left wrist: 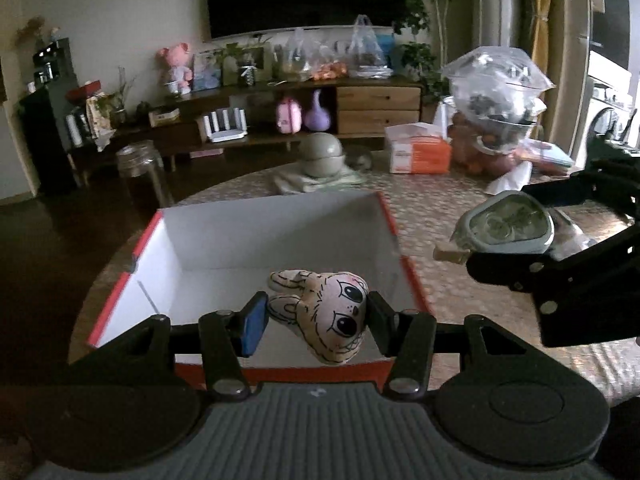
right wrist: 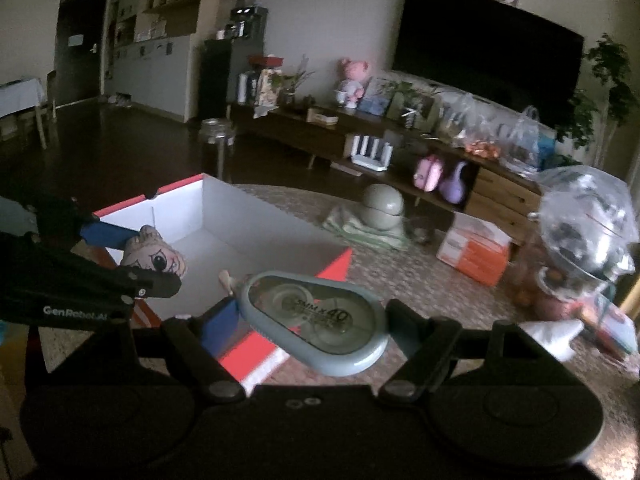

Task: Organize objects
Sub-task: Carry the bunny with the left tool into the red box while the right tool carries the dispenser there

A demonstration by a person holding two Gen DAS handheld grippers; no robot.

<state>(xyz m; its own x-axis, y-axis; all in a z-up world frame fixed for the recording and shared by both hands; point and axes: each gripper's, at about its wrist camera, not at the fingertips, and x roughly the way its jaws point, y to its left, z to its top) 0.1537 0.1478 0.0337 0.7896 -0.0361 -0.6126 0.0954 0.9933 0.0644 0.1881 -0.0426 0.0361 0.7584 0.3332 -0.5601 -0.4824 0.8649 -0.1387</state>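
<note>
Box (left wrist: 280, 236) with red edges looks empty inside. Left gripper (left wrist: 316, 318) holds a bunny toy (left wrist: 332, 312) above it; right gripper (right wrist: 312, 320) clamps a correction tape (right wrist: 316, 320) beside it, so neither is placed yet.

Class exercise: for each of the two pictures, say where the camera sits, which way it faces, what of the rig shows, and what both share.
Left wrist: sits behind the left gripper, facing the open box; its fingers clamp a rabbit plush.
Right wrist: sits behind the right gripper, facing the box's right side; it clamps a correction tape.
Shared: box, plush, tape, both grippers, TV cabinet.
</note>
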